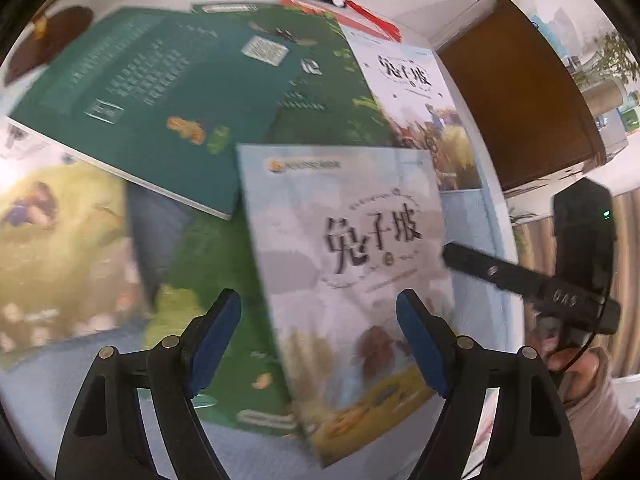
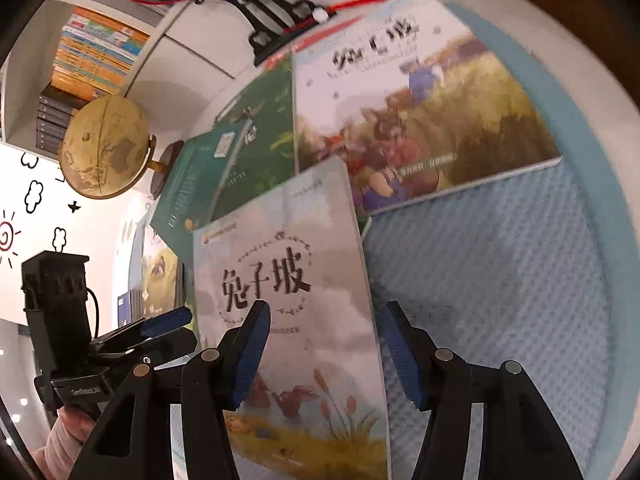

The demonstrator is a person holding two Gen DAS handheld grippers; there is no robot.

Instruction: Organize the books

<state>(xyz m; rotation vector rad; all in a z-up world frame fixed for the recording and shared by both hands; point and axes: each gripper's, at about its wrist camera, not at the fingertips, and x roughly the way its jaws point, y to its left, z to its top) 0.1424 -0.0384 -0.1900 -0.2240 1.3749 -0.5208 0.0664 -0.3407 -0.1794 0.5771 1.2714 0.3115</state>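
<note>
Books lie scattered and overlapping on a pale blue textured mat (image 2: 500,280). Largest is the dark green book (image 1: 132,92), lying flat with white print and a small code patch on its cover, its corner resting over other covers. Beside it lies a white-topped book (image 2: 420,112) with black brush lettering above a painted meadow scene with figures. Nearer the cameras is the pale grey-blue book (image 1: 352,272), which bears the same black lettering in a leafy ring, brown rabbits and reeds at its foot; it lies on top of a green cover. The left gripper (image 1: 320,336) hangs over this book's lower half, jaws wide apart, pads clear of it. The right gripper (image 2: 320,352) straddles the same book's right edge, jaws apart and gripping nothing. A brass-coloured globe (image 2: 104,148) stands behind the books.
</note>
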